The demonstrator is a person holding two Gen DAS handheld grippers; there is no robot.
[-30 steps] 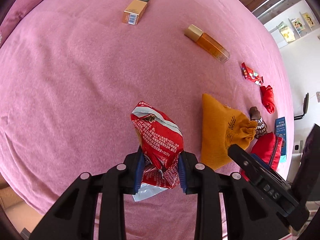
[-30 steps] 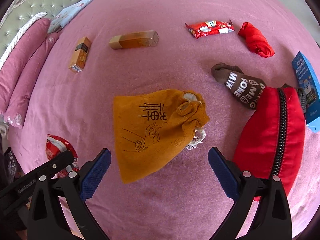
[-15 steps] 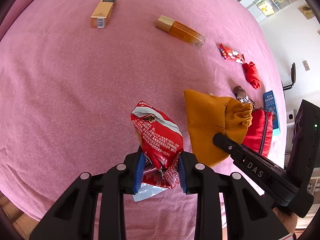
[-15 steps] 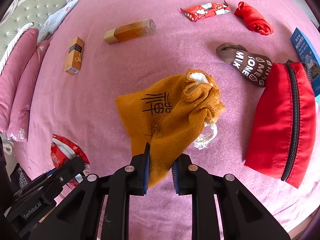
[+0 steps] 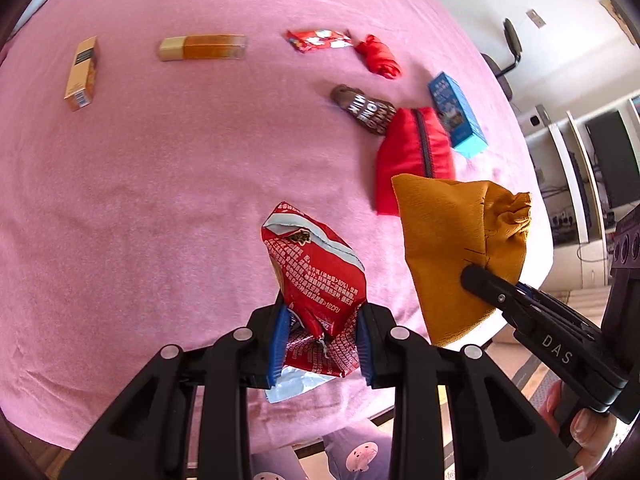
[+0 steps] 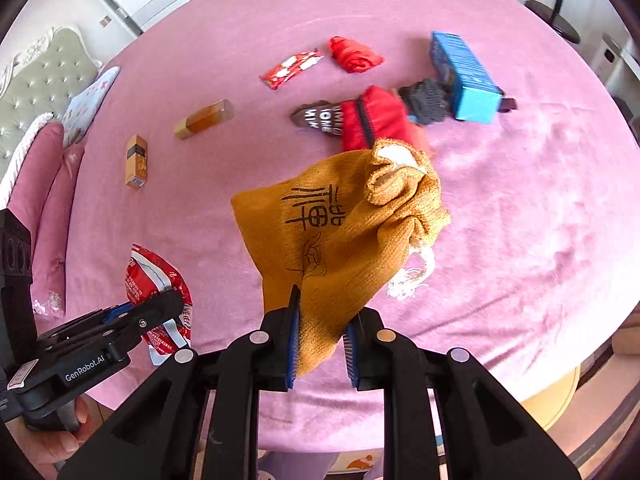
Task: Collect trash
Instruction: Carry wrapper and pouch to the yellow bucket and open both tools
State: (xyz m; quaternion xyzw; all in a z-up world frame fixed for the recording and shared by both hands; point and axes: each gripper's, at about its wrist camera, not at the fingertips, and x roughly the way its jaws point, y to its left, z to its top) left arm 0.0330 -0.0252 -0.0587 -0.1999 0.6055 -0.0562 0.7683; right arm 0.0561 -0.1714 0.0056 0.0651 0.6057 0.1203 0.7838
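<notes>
My left gripper (image 5: 320, 344) is shut on a crumpled red snack wrapper (image 5: 316, 276), held up off the pink bedspread (image 5: 160, 200). My right gripper (image 6: 322, 340) is shut on the bottom edge of an orange drawstring pouch (image 6: 340, 224), which hangs lifted above the bed with its mouth puckered. In the left wrist view the pouch (image 5: 452, 240) hangs at the right in the other gripper's fingers (image 5: 496, 292). In the right wrist view the wrapper (image 6: 156, 280) shows at the lower left. A red candy wrapper (image 5: 320, 39) lies flat farther off.
On the bedspread lie a small orange box (image 5: 82, 74), an amber bottle (image 5: 202, 47), a red cloth bundle (image 5: 380, 56), a brown printed sock (image 5: 364, 110), a red zip pouch (image 5: 412, 156) and a blue box (image 5: 456, 114). Pillows (image 6: 44, 184) line one side; the bed edge is near me.
The right gripper closed on the orange pouch and lifted it off the bed. Both grippers rose and drew back toward the bed edge; the left kept hold of the red wrapper.
</notes>
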